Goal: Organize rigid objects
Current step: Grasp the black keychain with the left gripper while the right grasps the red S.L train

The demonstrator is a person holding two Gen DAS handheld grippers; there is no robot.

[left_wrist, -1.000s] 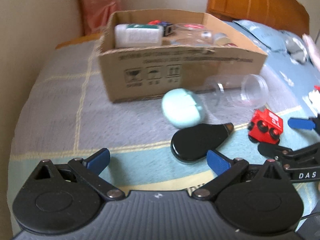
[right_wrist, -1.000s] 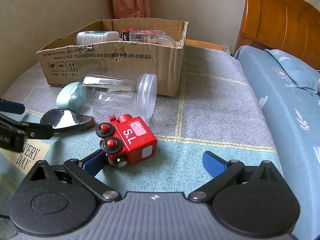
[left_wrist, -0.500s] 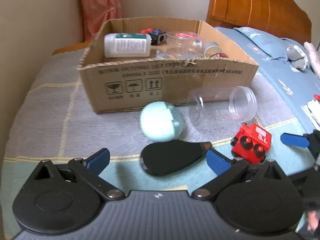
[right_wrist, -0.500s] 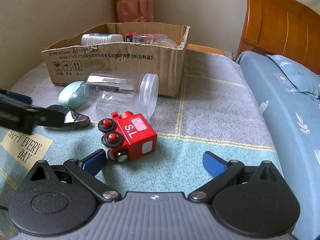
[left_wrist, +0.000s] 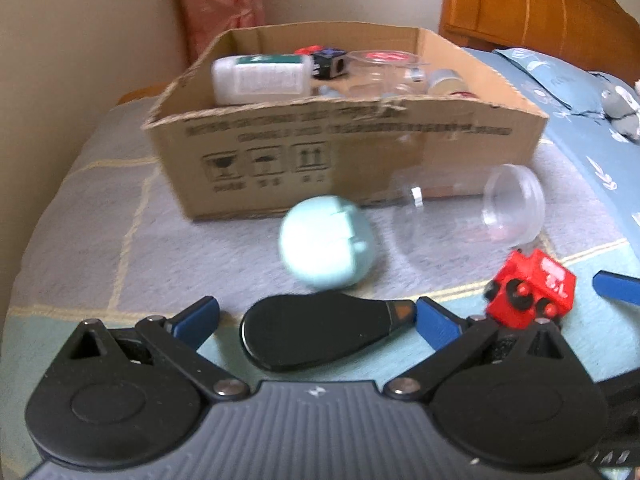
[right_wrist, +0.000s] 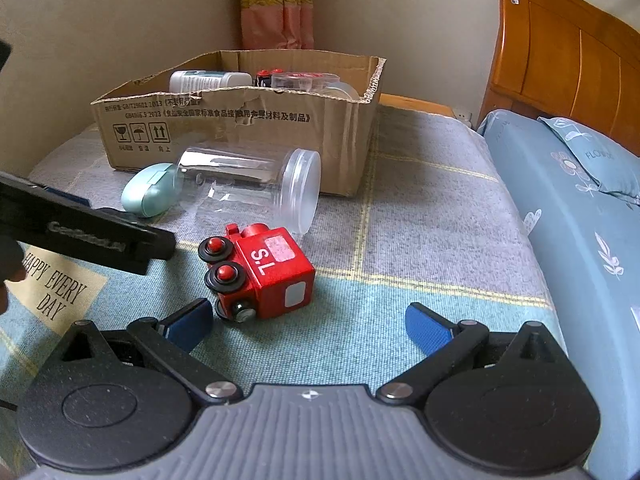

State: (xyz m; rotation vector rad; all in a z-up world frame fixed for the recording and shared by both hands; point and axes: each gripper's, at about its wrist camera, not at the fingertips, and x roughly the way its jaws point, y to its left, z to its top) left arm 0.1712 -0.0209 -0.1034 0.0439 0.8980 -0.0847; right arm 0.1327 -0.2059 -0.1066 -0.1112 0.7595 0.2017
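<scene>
My left gripper (left_wrist: pixel 318 320) is open, and a flat black teardrop-shaped object (left_wrist: pixel 320 332) lies on the blanket between its blue fingertips. Just beyond it sit a pale green egg-shaped case (left_wrist: pixel 328 244) and a clear plastic jar (left_wrist: pixel 468 208) on its side. A red toy train (right_wrist: pixel 260 272) marked "S.L" stands on the blanket just ahead of my right gripper (right_wrist: pixel 310 322), which is open, with the train close to its left fingertip. The left gripper's black body (right_wrist: pixel 80 236) hides the black object in the right wrist view.
An open cardboard box (left_wrist: pixel 340 148) stands behind the loose objects, holding a white bottle (left_wrist: pixel 260 76), a dark cube toy (left_wrist: pixel 328 62) and clear containers. A wooden headboard (right_wrist: pixel 568 60) and blue pillows (right_wrist: pixel 592 152) lie to the right. A wall runs along the left.
My left gripper has moved forward, so the black object now lies between its fingers. My right gripper has edged closer to the red train. Both stay open.
</scene>
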